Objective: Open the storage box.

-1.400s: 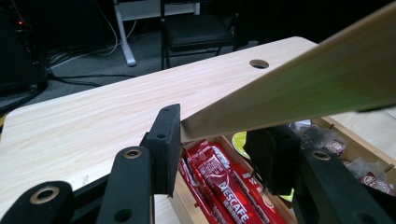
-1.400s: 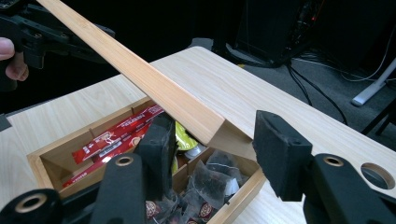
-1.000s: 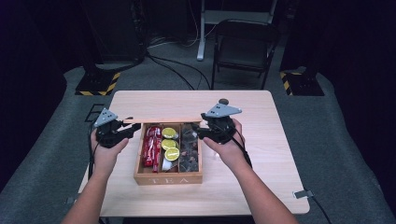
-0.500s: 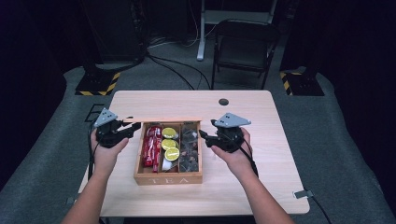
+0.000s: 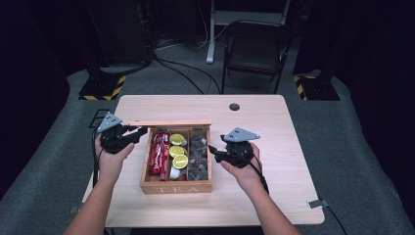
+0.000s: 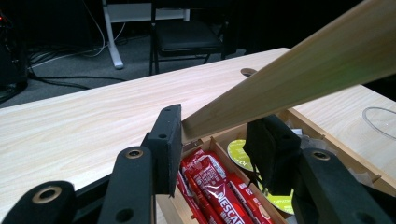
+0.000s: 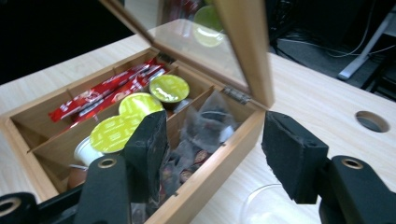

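A wooden tea box stands mid-table with its glass-paned lid raised. My left gripper is shut on the lid's left end, and the lid edge runs out from between the jaws of the left gripper. Red sachets, green-topped capsules and tea bags fill the three compartments. My right gripper sits low beside the box's right wall. Its jaws have just been opening and now stand open. That wall lies in line between them, untouched.
A cable hole sits in the tabletop at the back. A clear round rim lies on the table right of the box. A folding chair and cables stand on the floor beyond the table.
My right gripper has dropped and come back toward the person, from near the lid's right end to beside the box's right wall. The left gripper and the lid have stayed put.
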